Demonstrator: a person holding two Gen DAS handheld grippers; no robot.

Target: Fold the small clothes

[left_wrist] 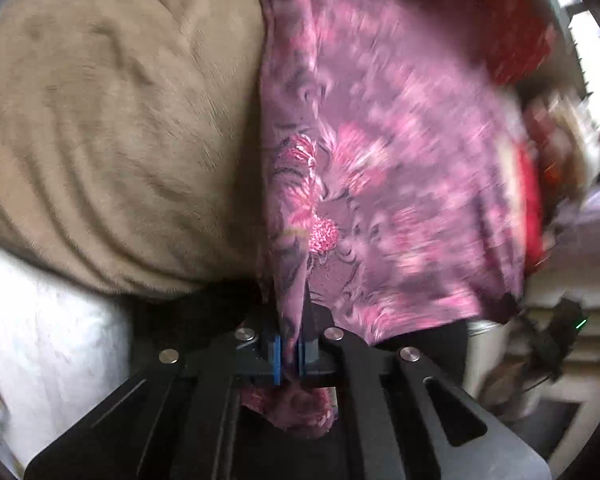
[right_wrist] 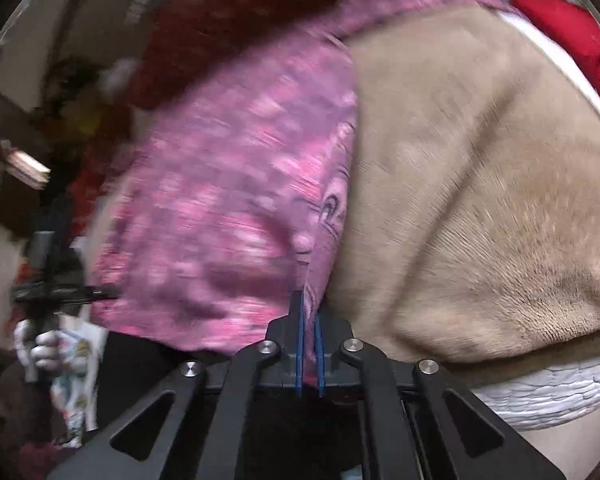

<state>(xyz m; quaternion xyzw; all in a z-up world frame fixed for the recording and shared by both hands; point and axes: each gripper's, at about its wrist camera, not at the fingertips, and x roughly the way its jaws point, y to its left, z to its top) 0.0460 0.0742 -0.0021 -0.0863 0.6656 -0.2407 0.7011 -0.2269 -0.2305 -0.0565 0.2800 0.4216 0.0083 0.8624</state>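
Note:
A pink and purple floral garment point(left_wrist: 380, 184) hangs stretched in the air between my two grippers. My left gripper point(left_wrist: 290, 320) is shut on one edge of it, with cloth bunched below the blue pads point(left_wrist: 277, 354). My right gripper point(right_wrist: 309, 312) is shut on the other edge of the same garment point(right_wrist: 228, 200). The far gripper shows small in each view: the right one in the left wrist view point(left_wrist: 556, 336), the left one in the right wrist view point(right_wrist: 56, 292). Both views are blurred by motion.
A tan plush blanket point(left_wrist: 112, 128) covers the surface beside the garment; it also shows in the right wrist view point(right_wrist: 480, 184). White bedding point(left_wrist: 48, 360) lies under it. Red cloth point(left_wrist: 512, 28) lies behind. A window point(left_wrist: 588, 40) is at the far right.

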